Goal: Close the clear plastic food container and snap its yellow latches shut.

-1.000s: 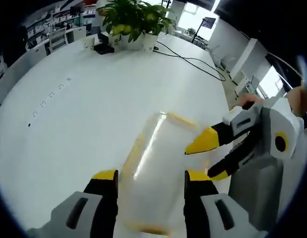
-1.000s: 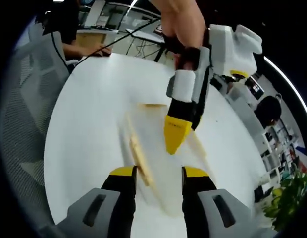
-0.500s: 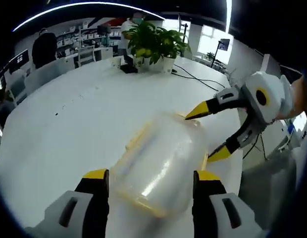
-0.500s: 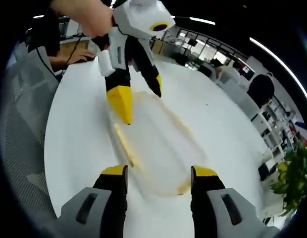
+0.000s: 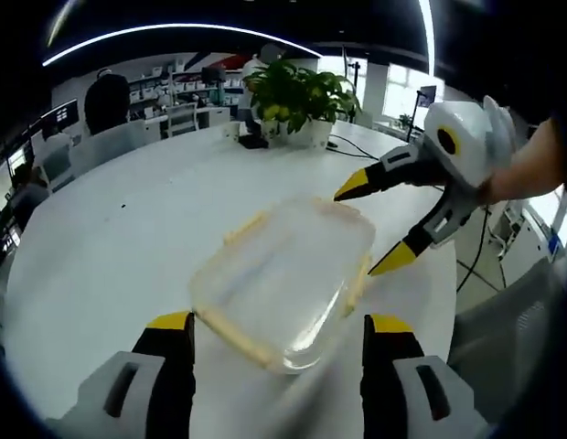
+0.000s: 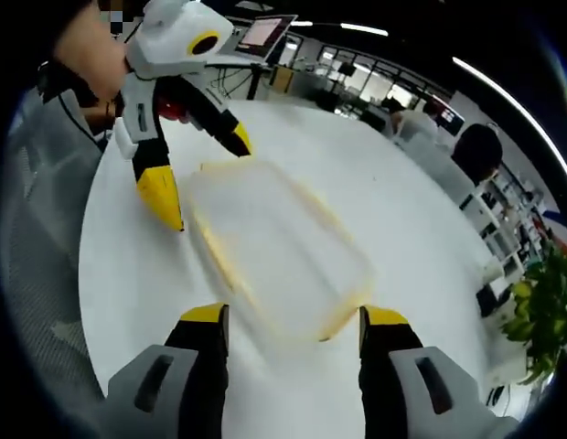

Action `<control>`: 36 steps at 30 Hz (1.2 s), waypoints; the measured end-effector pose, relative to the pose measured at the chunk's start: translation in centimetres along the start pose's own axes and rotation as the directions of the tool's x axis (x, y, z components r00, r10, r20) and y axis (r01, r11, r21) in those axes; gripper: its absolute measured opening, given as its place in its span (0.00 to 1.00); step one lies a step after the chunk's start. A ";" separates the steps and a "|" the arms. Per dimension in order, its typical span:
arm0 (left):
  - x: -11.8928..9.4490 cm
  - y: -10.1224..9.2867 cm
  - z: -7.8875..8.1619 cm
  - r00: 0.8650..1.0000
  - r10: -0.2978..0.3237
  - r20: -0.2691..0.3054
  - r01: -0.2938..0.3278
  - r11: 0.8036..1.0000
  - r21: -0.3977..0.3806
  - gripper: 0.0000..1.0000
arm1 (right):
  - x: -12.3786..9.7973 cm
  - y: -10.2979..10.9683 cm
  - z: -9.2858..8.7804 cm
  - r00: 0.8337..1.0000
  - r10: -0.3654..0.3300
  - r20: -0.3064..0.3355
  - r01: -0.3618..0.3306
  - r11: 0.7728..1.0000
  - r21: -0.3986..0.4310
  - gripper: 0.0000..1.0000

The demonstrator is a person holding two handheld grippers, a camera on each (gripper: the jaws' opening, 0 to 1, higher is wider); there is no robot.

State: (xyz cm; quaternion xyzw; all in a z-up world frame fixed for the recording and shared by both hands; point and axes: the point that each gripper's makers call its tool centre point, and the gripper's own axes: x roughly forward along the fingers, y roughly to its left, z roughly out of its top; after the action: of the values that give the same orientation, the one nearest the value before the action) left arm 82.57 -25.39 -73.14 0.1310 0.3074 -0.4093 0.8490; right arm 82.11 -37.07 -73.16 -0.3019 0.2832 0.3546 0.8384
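1. In the left gripper view, my left tongs (image 5: 276, 322) rise from the bottom edge with their yellow-tipped jaws spread wide, holding nothing; the near end of the clear plastic food container (image 5: 285, 272) lies between the tips, and I cannot tell whether either tip touches it.
2. The container sits flat on the white round surface (image 5: 128, 229), lid on, with yellow latches (image 5: 236, 335) along its edges; motion blur keeps me from telling whether they are snapped down.
3. Right of the container in the same view, my right tongs (image 5: 370, 225) come in with jaws parted, one tip at the far corner of the container and the other beside its right edge, gripping nothing I can see.
4. Potted plants (image 5: 296, 90) stand at the surface's far edge.
5. In the right gripper view, the left tongs (image 6: 201, 176) enter from the upper left, open, their tips flanking the container's (image 6: 279, 247) far end.
6. The right tongs (image 6: 293, 315) stand wide open at the bottom, the container's near end between the jaws.
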 end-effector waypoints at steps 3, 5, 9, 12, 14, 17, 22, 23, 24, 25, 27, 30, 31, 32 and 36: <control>0.1 -0.2 -0.5 1.000 0.005 -0.006 -0.005 1.000 0.009 0.67 | 0.3 -0.2 -0.2 1.000 0.005 -0.007 -0.005 1.000 0.007 0.54; 0.3 -0.1 -0.6 1.000 0.010 -0.011 -0.010 1.000 0.015 0.65 | 0.5 -0.3 -0.3 1.000 0.010 -0.014 -0.010 1.000 0.006 0.54; 0.4 0.1 -0.9 1.000 0.021 -0.021 -0.021 1.000 0.016 0.61 | 1.2 -0.1 -0.8 0.999 0.027 -0.035 -0.028 1.000 -0.003 0.54; 0.5 0.1 -1.0 0.999 0.025 -0.021 -0.025 1.000 0.014 0.59 | 1.6 -0.1 -1.1 0.998 0.037 -0.049 -0.037 0.999 -0.016 0.53; 0.5 0.2 -1.0 0.999 0.030 -0.022 -0.029 0.999 0.017 0.57 | 1.7 -0.1 -1.1 0.998 0.039 -0.053 -0.040 0.999 -0.021 0.50; 0.5 0.5 -1.0 0.999 0.038 -0.019 -0.038 0.999 0.016 0.54 | 1.7 -0.1 -1.1 0.998 0.035 -0.060 -0.036 0.999 -0.026 0.50; 0.6 0.6 -1.2 0.999 0.034 -0.025 -0.033 0.999 0.030 0.51 | 1.8 -0.1 -1.1 0.997 0.024 -0.067 -0.025 1.000 -0.019 0.50; 0.6 0.7 -1.3 0.999 0.030 -0.028 -0.029 0.999 0.035 0.51 | 1.8 -0.1 -1.1 0.997 0.021 -0.069 -0.021 1.000 -0.007 0.49; 0.6 0.7 -1.4 0.999 0.030 -0.030 -0.029 0.999 0.042 0.50 | 1.9 -0.1 -1.0 0.997 0.017 -0.071 -0.018 1.000 -0.005 0.49; 0.5 0.9 -1.4 0.999 0.033 -0.030 -0.031 0.998 0.051 0.48 | 2.0 0.0 -1.0 0.997 0.012 -0.073 -0.012 1.000 -0.004 0.49; 0.5 1.2 -1.5 0.999 0.034 -0.031 -0.032 0.998 0.060 0.48 | 2.1 0.1 -0.8 0.997 0.007 -0.073 -0.007 1.000 -0.001 0.49; 0.4 1.8 -1.7 0.999 0.034 -0.039 -0.031 0.996 0.084 0.48 | 2.2 0.4 -0.5 0.997 -0.010 -0.074 0.011 1.000 0.011 0.48; 0.3 2.0 -1.7 0.999 0.034 -0.042 -0.030 0.995 0.094 0.47 | 2.2 0.4 -0.3 0.997 -0.018 -0.072 0.019 1.000 0.015 0.48; 0.2 2.2 -1.8 0.998 0.034 -0.043 -0.030 0.995 0.100 0.47 | 2.3 0.5 -0.1 0.997 -0.023 -0.070 0.024 1.000 0.017 0.48; -0.1 3.0 -2.0 0.998 0.035 -0.053 -0.027 0.989 0.144 0.44 | 2.5 0.8 0.4 0.996 -0.054 -0.075 0.057 0.998 0.040 0.47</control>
State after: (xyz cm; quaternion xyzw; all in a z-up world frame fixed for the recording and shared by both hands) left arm 84.02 -22.49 -74.75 0.2077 0.2987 -0.4134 0.8347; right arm 83.08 -35.27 -74.90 -0.3050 0.3130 0.3139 0.8429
